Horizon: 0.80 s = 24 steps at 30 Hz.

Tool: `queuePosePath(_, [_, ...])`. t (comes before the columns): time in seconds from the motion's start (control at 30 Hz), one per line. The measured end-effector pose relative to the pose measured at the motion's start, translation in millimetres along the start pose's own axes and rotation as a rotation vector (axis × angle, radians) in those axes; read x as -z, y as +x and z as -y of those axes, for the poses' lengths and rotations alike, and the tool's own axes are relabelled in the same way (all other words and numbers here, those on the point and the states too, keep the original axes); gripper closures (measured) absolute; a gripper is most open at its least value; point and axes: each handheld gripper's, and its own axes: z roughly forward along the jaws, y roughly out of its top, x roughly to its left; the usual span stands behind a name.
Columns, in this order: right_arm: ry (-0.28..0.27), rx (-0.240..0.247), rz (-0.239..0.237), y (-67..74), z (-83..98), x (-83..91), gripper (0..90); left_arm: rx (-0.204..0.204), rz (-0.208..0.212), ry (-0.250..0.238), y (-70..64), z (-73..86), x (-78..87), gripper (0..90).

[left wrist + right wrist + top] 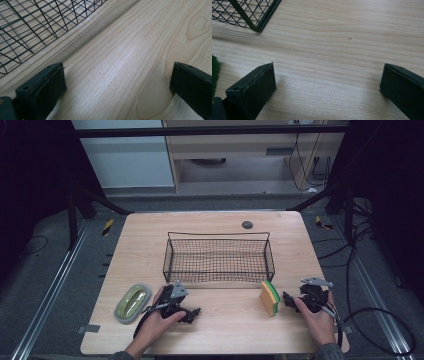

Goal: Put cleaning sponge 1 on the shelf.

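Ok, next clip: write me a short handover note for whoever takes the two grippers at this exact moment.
Left gripper: open, holding nothing, low over the table near the basket's front left corner.
Right gripper: open, holding nothing, just right of the sponge.
Sponge: standing on edge in front of the wire basket, near its right end.
Grey-and-green oval dish: left of the left gripper, untouched.
Done: nothing in the basket yet.
Left: probably grip the sponge and the dish and put them in the basket.

From my right gripper [328, 82] camera, the sponge [214, 75] is just a green sliver cut off at the picture's left edge, beside the left jaw. The wire basket [37, 27] ahead of my left gripper [117, 87] runs off the top-left corner, its far side unseen.
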Motion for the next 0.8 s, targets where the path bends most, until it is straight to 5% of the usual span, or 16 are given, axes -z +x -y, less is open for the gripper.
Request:
queuePosePath(0.27, [-0.001,0.000,-0.001,0.1,0.1,0.2,0.7,-0.019,0.020,-0.007,-7.3,-7.2,11.8,2.9])
queuePosePath(0.43, [-0.003,0.004,0.001,0.3,0.9,1.1,1.3,-0.031,-0.019,0.007,-6.1,-14.1,34.7,3.5])
queuePosePath(0.57, [-0.003,0.011,-0.004,0.0,1.5,1.6,1.4,-0.074,-0.063,0.068,1.7,-24.7,58.7,3.9])
queuePosePath(0.73, [-0.002,0.016,-0.008,-0.4,1.4,1.8,1.5,-0.056,-0.131,0.131,20.6,-33.4,88.6,4.3])
queuePosePath(0.8, [-0.003,0.019,-0.012,-0.7,1.3,1.9,1.6,-0.010,-0.136,0.138,33.4,-34.6,102.2,5.0])
